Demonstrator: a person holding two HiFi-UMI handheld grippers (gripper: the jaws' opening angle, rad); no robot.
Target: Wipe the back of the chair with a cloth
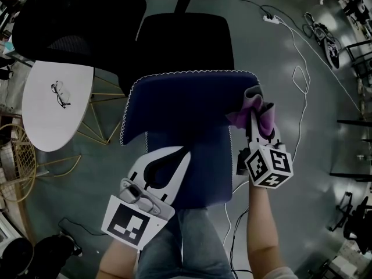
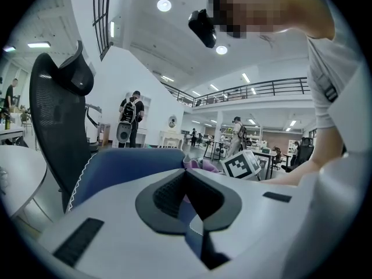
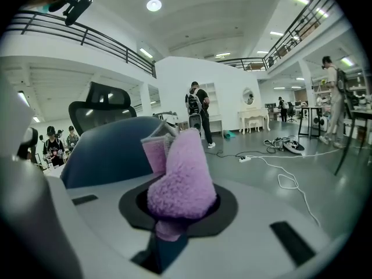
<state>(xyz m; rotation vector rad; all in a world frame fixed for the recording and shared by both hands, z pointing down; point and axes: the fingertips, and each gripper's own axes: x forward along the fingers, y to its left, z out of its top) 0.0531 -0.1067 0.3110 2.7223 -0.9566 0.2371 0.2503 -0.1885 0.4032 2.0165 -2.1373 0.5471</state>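
A blue chair back (image 1: 192,95) with a white stitched rim fills the middle of the head view, seen from above. My right gripper (image 1: 254,114) is shut on a fluffy purple cloth (image 1: 256,104), which rests at the chair back's top right corner. In the right gripper view the cloth (image 3: 181,176) bulges out between the jaws of the right gripper (image 3: 180,197), with the blue chair back (image 3: 110,150) just behind it. My left gripper (image 1: 185,151) lies low over the blue surface, jaws closed tip to tip with nothing seen between them. In its own view, the left gripper (image 2: 186,176) faces the chair back (image 2: 128,167).
A black mesh office chair (image 1: 186,39) stands right behind the blue one, another black chair (image 1: 75,22) at the far left. A white oval table (image 1: 40,115) with glasses is on the left. A power strip and white cable (image 1: 299,80) lie on the floor at right.
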